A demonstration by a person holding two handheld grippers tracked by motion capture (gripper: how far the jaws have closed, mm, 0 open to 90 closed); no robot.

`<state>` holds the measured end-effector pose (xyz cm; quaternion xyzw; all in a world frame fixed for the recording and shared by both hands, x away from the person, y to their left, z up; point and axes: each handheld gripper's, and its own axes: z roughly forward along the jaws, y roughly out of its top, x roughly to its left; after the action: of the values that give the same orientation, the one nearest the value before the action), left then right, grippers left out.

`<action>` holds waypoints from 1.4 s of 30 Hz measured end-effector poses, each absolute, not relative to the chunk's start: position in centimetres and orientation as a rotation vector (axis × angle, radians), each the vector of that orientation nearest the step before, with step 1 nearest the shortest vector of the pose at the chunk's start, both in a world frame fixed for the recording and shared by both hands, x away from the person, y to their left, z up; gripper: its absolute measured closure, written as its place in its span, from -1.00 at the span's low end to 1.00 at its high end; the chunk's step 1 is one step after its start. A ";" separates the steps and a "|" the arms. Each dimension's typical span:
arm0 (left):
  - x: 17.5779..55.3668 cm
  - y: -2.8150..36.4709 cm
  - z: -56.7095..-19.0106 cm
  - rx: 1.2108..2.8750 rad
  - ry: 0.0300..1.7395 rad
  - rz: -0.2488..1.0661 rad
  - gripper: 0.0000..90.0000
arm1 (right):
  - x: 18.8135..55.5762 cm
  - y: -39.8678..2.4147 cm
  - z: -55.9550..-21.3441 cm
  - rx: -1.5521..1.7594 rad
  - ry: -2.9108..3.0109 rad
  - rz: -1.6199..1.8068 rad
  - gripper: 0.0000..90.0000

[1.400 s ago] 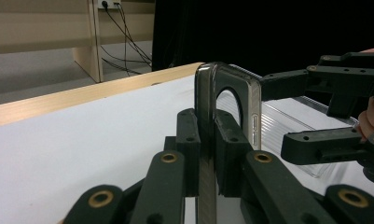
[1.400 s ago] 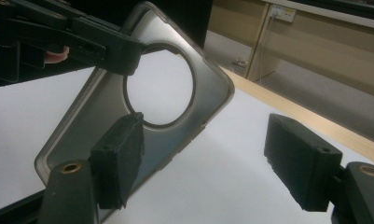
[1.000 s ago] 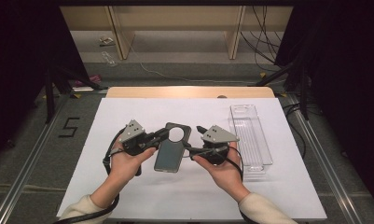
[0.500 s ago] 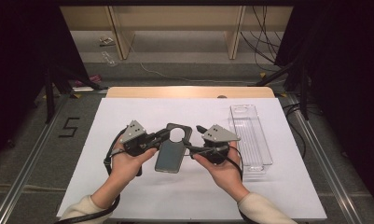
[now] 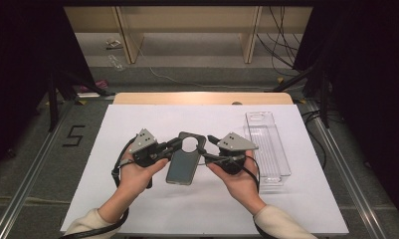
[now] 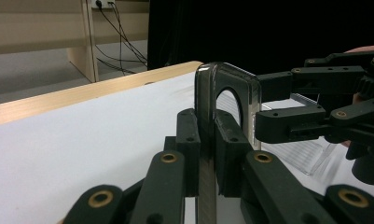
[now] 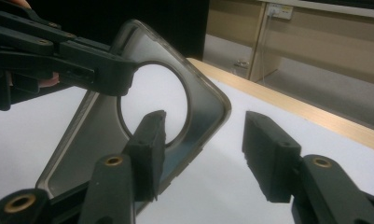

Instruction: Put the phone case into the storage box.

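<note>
White sheeting covers the table point(image 5: 137, 199) in the high view, with a wooden edge at the far side and dark curtains around. Both hands hold grippers over the middle of the sheet: the left gripper point(image 5: 173, 146) and the right gripper point(image 5: 207, 152) meet at a phone case point(image 5: 183, 164), a grey-tinted shell with a round cutout near its far end, raised off the sheet. A clear plastic tray point(image 5: 268, 144) lies just beyond the right hand. Left gripper view: the left gripper point(image 6: 207, 154) is clamped on the case point(image 6: 208, 93), which stands edge-on between the pads; the other gripper reaches the case from the right. Right gripper view: the right gripper point(image 7: 203, 140) has just been closing, yet its jaws stand apart, one pad in front of the case point(image 7: 105, 154) near the cutout, the other clear of its corner, so nothing is gripped.
</note>
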<state>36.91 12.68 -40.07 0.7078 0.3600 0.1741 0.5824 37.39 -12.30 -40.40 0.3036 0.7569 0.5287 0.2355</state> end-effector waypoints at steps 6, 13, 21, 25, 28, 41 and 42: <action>36.9 12.6 -40.1 1.653 0.840 0.407 0.81 | 37.4 -12.3 -40.5 0.851 2.082 1.457 0.29; 36.9 12.6 -40.1 1.651 0.839 0.406 0.81 | 37.4 -12.5 -40.5 0.866 2.079 1.465 0.44; 36.9 12.6 -40.2 1.645 0.845 0.394 0.81 | 37.4 -12.5 -40.5 0.882 2.070 1.477 0.58; 36.9 12.6 -40.2 1.650 0.840 0.393 0.81 | 37.4 -12.6 -40.5 0.897 2.063 1.478 0.63; 36.9 12.5 -40.3 1.650 0.841 0.388 0.81 | 37.4 -12.7 -40.5 0.905 2.059 1.487 0.66; 36.7 11.8 -40.8 1.675 0.831 0.375 0.80 | 37.0 -13.2 -39.5 0.964 2.020 1.477 0.87; 36.7 11.8 -40.9 1.678 0.831 0.374 0.80 | 36.9 -13.2 -39.4 0.970 2.015 1.479 0.89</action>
<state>36.69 11.76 -40.87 0.7172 0.3551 0.1597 0.5780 36.94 -13.21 -39.38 0.3523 0.7317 0.5371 0.2280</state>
